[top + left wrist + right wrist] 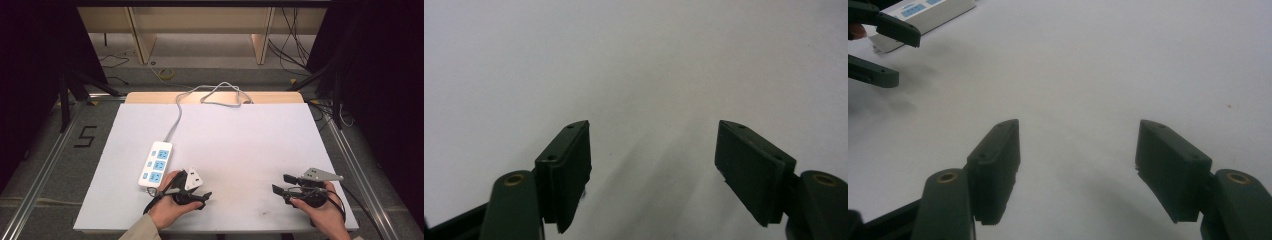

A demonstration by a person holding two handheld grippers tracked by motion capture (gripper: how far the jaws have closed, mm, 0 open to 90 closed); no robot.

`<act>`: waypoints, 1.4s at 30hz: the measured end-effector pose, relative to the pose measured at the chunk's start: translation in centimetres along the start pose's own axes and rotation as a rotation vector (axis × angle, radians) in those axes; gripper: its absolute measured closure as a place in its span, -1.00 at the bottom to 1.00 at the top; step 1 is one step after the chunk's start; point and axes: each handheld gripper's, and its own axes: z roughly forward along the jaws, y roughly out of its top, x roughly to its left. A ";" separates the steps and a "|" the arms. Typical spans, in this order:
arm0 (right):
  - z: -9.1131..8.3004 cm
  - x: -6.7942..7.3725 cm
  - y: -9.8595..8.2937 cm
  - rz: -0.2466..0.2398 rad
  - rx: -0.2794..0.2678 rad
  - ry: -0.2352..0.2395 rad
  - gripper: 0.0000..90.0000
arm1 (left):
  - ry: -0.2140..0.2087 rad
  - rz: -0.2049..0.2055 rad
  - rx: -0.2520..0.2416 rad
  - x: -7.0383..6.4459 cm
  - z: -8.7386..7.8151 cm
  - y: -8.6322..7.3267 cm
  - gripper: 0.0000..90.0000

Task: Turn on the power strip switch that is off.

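Note:
A white power strip point(156, 165) with blue sockets lies on the left half of the white table board point(240, 145). Its grey cable point(176, 117) runs to the back edge. My left gripper point(200, 189), held in a hand, sits just right of the strip's near end, open and with nothing in it. In its own view the left gripper point(654, 150) has only bare board between its jaws. My right gripper point(280, 183) rests near the front right, open and pointing left. The right gripper view point(1078, 150) looks across the board to the strip point(928, 12) and the left gripper point(900, 55).
The cable loops point(225, 95) over a wooden strip at the table's back edge. Dark stands and cables flank both sides of the table. A "5" is marked on the floor point(86, 136) at the left. Wooden furniture legs point(142, 40) stand beyond.

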 end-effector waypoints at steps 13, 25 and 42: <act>0.1 0.3 0.1 -0.007 0.006 0.002 -0.22 | 0.043 -0.003 0.042 1.2 -1.1 0.1 0.47; 0.2 0.3 0.1 -0.012 0.007 0.004 -0.22 | 0.067 -0.022 0.091 1.7 -1.7 0.2 0.99; 0.3 0.4 0.1 -0.028 0.023 -0.002 -0.21 | 0.084 -0.075 0.118 2.3 -2.5 0.5 0.99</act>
